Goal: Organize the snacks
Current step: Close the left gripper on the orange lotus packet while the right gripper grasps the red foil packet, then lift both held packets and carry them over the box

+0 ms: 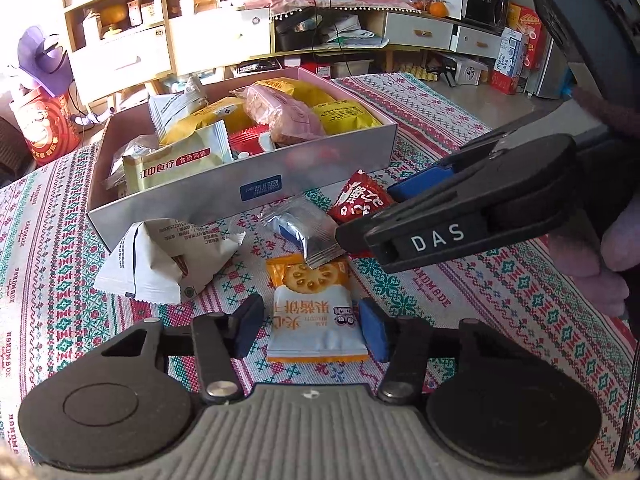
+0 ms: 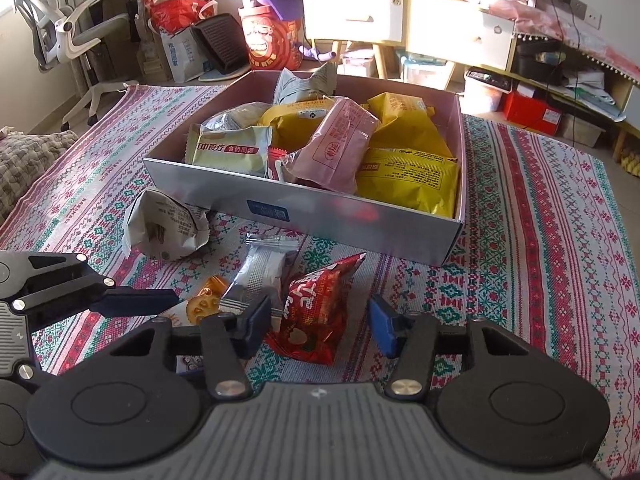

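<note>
An open box (image 1: pixel 256 184) (image 2: pixel 360 220) full of snack packets sits on the patterned cloth. In front of it lie loose packets. My left gripper (image 1: pixel 310 330) is open, its pads either side of an orange-and-white biscuit packet (image 1: pixel 314 312), partly visible in the right wrist view (image 2: pixel 200 308). My right gripper (image 2: pixel 318 322) is open around a red packet (image 2: pixel 316 312) (image 1: pixel 360 200). A silver packet (image 1: pixel 304 232) (image 2: pixel 264 272) lies between them. A crumpled white packet (image 1: pixel 168 260) (image 2: pixel 168 228) lies to the left. The right gripper also shows in the left wrist view (image 1: pixel 372 216).
The table is covered by a red, green and white patterned cloth (image 2: pixel 540 240). Shelves and drawers (image 1: pixel 160 40), a red bucket (image 2: pixel 272 40) and an office chair (image 2: pixel 60 28) stand on the floor beyond the table.
</note>
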{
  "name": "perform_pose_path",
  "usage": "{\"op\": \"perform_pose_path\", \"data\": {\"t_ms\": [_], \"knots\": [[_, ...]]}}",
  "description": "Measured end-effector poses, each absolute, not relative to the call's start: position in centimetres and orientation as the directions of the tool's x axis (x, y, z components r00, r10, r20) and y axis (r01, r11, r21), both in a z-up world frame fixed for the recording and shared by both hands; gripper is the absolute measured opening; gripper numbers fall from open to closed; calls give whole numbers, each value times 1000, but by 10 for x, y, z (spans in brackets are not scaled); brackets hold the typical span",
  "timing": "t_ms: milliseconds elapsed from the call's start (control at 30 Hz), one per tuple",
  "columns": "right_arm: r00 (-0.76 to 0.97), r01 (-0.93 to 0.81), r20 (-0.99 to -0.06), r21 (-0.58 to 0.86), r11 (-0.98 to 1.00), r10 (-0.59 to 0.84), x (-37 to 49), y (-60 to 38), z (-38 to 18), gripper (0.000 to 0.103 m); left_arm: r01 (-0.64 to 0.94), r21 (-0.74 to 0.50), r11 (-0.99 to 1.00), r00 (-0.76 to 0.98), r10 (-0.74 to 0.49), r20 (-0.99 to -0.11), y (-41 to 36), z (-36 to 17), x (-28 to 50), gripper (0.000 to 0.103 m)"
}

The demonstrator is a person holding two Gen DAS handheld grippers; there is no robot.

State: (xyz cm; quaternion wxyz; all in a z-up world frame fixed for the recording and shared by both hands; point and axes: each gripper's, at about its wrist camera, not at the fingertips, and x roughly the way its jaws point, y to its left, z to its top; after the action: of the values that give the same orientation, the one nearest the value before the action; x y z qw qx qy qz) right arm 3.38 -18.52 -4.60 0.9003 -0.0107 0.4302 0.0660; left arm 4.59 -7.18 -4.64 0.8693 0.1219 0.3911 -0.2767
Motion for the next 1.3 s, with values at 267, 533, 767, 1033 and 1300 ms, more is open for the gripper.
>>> {"op": "perform_pose_path", "data": {"t_ms": [267, 533, 767, 1033, 1300], "knots": [[622, -151, -776, 8, 989, 102, 32, -182, -47, 29, 575, -8, 818, 538, -386, -749, -68, -46, 48, 47], [633, -159, -769, -19, 987, 87, 31, -182, -45, 27, 576, -1, 817, 536, -379, -754, -64, -44, 47, 45], [634, -161, -769, -29, 986, 81, 30, -181, -44, 27, 572, -8, 820, 535, -380, -755, -59, -42, 47, 45], [659, -167, -746, -18, 986, 98, 27, -182, -31, 27, 561, -24, 828, 548, -392, -739, -49, -30, 47, 45], [686, -163, -718, 6, 987, 117, 28, -184, -17, 27, 537, -49, 842, 575, -408, -709, -40, -9, 49, 45]]}}
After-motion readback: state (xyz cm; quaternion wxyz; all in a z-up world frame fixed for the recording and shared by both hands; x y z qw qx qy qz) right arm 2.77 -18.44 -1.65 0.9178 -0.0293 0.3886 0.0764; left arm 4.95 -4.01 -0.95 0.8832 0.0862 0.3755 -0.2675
